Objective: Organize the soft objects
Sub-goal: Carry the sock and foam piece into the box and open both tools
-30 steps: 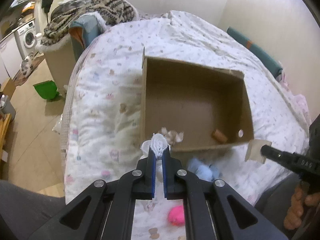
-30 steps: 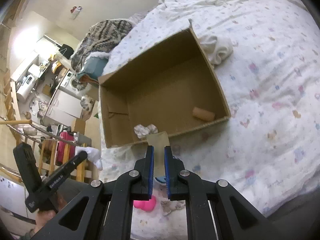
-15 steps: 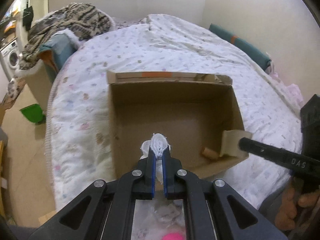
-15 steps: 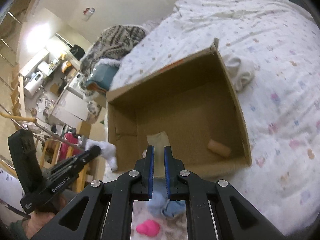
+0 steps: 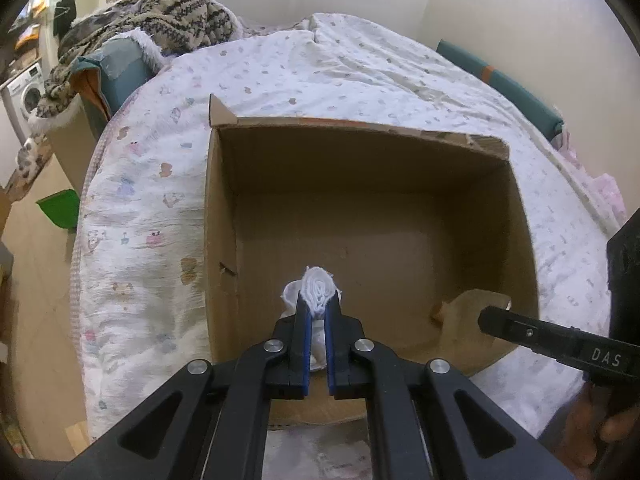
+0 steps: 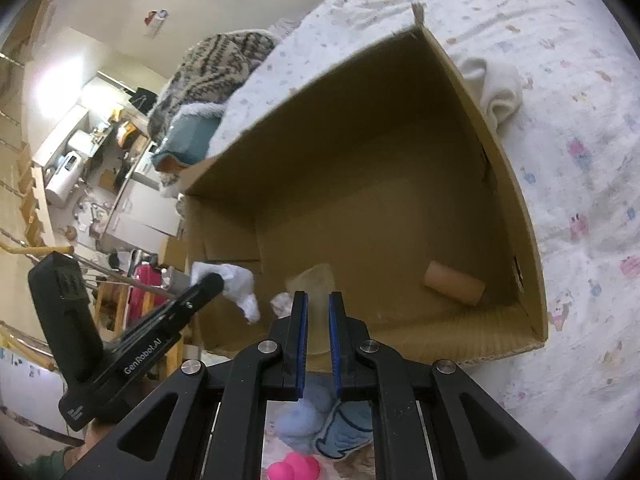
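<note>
White sock bundle (image 5: 318,294) pinched tight in left claw (image 5: 317,304), jaws nearly together on it, tuft poking out past the tips. Hangs just inside near wall of cardboard box (image 5: 216,240), above the floor of it, not yet let go.

Right claw (image 6: 317,300) closed on box flap (image 6: 316,280), bending it inward, prob. to steady the box.

Risks, judged from here:
- Opening too near the rim: bundle could catch the edge and tumble back toward the claw, onto the bed.
- Fabric may cling to the blue pads and not drop clean (loose knit, so likely).
- Pulling on the flap could tip or slide the box; soft quilt under it gives little grip.
- Flap looks thin, may tear.

Cardboard tube (image 6: 454,288) lies on box floor, ahead-right of right claw. Below and behind that claw, outside the box: blue plush (image 6: 304,416) and pink toy (image 6: 294,470), waiting.

Surface: patterned quilt (image 5: 140,240) on a bed, rumpled. Pale cloth (image 6: 496,92) beyond box's far side. Room: knitted blanket (image 5: 160,12) heaped far left, washing machine (image 5: 28,88), green bin (image 5: 60,208) on floor, plain walls.
</note>
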`<state>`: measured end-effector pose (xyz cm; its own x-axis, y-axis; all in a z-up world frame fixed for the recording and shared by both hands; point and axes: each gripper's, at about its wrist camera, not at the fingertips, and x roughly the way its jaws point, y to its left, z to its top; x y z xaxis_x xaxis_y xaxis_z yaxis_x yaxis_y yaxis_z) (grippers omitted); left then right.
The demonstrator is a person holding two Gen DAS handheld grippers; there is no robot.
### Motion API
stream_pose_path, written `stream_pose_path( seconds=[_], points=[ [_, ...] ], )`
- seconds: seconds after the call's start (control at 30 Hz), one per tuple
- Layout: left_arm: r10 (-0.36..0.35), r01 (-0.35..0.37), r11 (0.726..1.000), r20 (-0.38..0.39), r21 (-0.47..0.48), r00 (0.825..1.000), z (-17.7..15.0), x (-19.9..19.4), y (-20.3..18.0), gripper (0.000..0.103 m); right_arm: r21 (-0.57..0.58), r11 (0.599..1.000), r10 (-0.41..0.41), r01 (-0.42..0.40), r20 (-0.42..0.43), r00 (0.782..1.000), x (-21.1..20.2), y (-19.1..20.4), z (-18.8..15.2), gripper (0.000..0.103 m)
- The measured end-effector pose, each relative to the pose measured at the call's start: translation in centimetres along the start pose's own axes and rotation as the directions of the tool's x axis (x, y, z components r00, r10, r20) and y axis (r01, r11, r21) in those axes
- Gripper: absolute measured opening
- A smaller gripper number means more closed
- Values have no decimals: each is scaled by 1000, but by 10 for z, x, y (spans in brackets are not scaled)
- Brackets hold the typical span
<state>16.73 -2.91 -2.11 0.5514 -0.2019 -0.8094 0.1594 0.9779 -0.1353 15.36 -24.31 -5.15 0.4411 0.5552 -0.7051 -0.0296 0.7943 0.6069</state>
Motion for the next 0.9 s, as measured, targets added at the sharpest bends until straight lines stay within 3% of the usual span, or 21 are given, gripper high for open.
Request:
stream_pose_path(
  seconds=[0.17, 0.4, 0.57, 0.7, 0.9],
  points=[
    [6, -6, 1000, -51, 4, 999, -4, 7, 0, 6, -84, 987, -137, 134, -29, 990, 11, 6, -4, 12],
    [14, -13, 999, -35, 29, 999, -5, 5, -8, 6, -120, 982, -156, 148, -62, 986, 24, 12, -5, 12],
    [-3, 3, 1000, -60, -1, 998, -5, 10, -5, 6, -147, 977, -166, 155, -63, 984, 27, 16, -7, 12],
    [85, -84, 996, -13, 12, 996, -4, 7, -5, 6, -177, 966, -199, 187, -54, 978, 29, 18, -7, 12],
    [43, -44, 999, -23, -31, 999, -3, 7, 3, 7, -187, 963, -206, 195, -44, 977, 27, 17, -8, 12]
  ],
)
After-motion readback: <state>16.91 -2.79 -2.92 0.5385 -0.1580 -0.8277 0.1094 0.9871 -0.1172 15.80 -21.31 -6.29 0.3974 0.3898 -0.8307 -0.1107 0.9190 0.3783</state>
